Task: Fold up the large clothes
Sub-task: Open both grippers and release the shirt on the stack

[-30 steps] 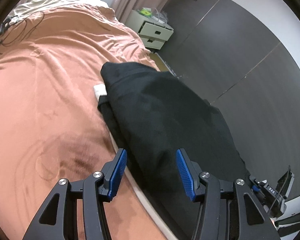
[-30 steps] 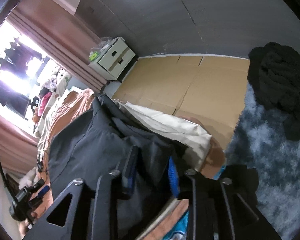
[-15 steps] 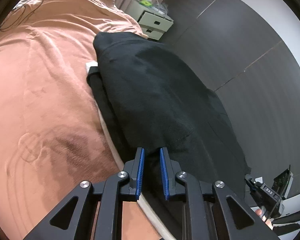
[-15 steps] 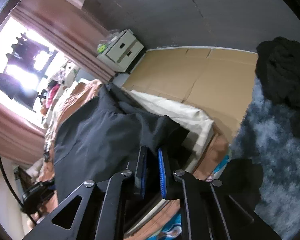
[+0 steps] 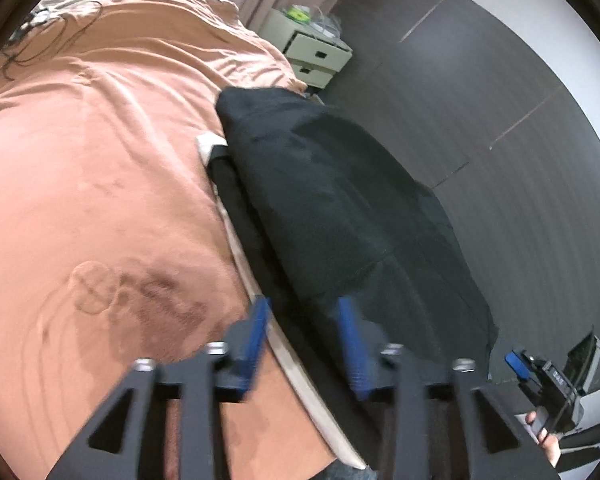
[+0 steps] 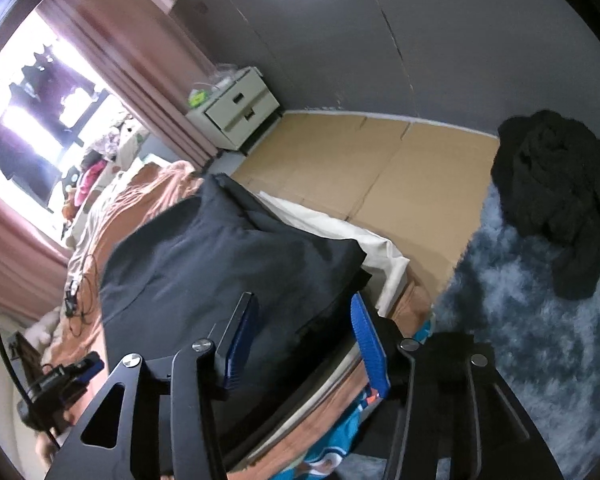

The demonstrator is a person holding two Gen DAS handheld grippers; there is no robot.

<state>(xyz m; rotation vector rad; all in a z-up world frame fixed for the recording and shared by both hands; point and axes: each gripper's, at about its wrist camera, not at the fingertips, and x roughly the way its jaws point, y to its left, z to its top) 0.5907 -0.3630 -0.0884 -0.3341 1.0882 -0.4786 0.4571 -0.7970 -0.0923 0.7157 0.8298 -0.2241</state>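
Observation:
A large black garment (image 5: 340, 208) lies folded along the right edge of the bed, over the orange bedspread (image 5: 100, 168). My left gripper (image 5: 304, 340) is open, its blue pads straddling the garment's near hem without gripping it. In the right wrist view the same garment (image 6: 204, 264) lies on the bed corner. My right gripper (image 6: 304, 340) is open, its jaws wide apart over the garment's near edge.
A white nightstand (image 5: 316, 56) stands by the curtain; it also shows in the right wrist view (image 6: 236, 112). Cardboard sheets (image 6: 360, 168) cover the floor. A black clothes pile (image 6: 556, 200) lies on a grey shaggy rug (image 6: 540, 352). Cables (image 5: 48, 36) lie on the bed.
Both grippers were shut on the garment's edge half a second ago; both have now opened and let it go. The garment rests flatter on the bed.

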